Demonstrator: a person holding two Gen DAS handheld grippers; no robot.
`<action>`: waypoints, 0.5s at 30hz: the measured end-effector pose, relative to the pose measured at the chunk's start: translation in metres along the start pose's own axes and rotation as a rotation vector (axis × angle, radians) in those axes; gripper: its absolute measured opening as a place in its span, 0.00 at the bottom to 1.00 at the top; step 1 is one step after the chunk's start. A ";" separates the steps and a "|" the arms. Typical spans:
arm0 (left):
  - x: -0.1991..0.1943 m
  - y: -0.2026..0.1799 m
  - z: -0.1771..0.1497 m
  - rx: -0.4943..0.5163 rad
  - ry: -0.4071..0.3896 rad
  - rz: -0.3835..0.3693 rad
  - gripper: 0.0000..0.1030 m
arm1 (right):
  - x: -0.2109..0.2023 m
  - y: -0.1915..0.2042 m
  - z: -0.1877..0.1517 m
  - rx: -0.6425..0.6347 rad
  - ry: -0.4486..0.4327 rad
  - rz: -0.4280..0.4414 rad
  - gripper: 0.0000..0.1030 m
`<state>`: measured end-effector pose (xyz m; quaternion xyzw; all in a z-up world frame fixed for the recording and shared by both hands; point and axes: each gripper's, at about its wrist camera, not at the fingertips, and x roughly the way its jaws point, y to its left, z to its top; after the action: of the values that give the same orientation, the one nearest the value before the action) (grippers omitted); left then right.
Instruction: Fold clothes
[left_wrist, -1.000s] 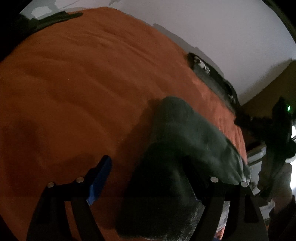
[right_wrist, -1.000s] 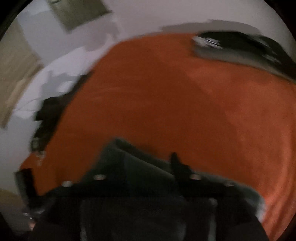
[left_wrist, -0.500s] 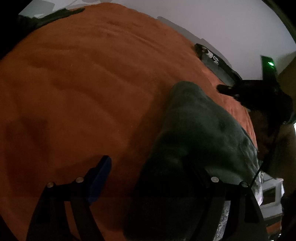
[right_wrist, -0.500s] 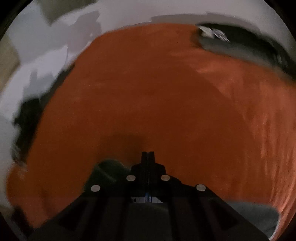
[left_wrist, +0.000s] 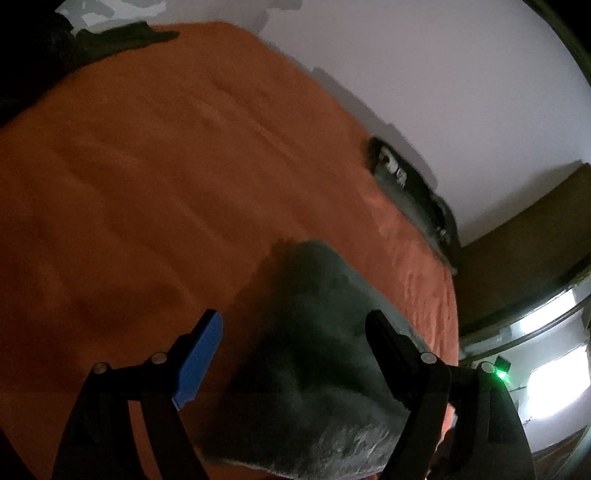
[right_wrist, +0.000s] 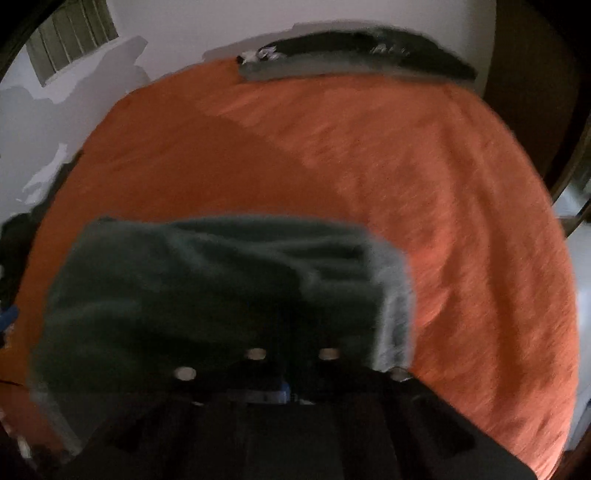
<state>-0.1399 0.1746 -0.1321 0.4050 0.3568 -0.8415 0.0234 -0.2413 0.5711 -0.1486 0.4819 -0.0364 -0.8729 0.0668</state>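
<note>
A dark green garment (left_wrist: 314, 332) lies folded into a thick bundle on the orange bedspread (left_wrist: 147, 184). My left gripper (left_wrist: 293, 321) hovers open above its near end, the blue-padded finger (left_wrist: 199, 354) over the bedspread to its left and the black finger (left_wrist: 391, 354) over the fabric. In the right wrist view the same garment (right_wrist: 207, 280) fills the lower left, its pale edge on the right. My right gripper (right_wrist: 291, 314) is shut, its dark tips low over the garment's near side. Whether fabric is pinched between them is hidden.
A flat stack of dark and grey clothes (right_wrist: 354, 55) lies at the bed's far edge by the white wall, also in the left view as the same stack (left_wrist: 410, 192). More dark clothing (left_wrist: 110, 37) sits at the far left corner. A green light (left_wrist: 500, 374) glows off the bed's right side.
My right gripper went from open over the garment to shut and swung across, so the garment now fills its view. The left gripper rose a little and stayed open; the right gripper left its view.
</note>
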 end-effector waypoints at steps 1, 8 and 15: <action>0.002 -0.002 0.000 0.003 0.004 -0.001 0.78 | 0.001 -0.004 0.002 0.004 -0.011 -0.001 0.00; 0.015 -0.058 -0.008 0.079 -0.100 -0.045 0.78 | -0.039 0.029 0.008 -0.001 -0.072 0.146 0.03; 0.100 -0.102 0.007 0.275 -0.027 0.102 0.78 | 0.012 0.039 0.016 0.098 0.005 0.267 0.01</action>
<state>-0.2452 0.2708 -0.1397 0.4107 0.2166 -0.8855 0.0150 -0.2579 0.5305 -0.1454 0.4776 -0.1426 -0.8523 0.1588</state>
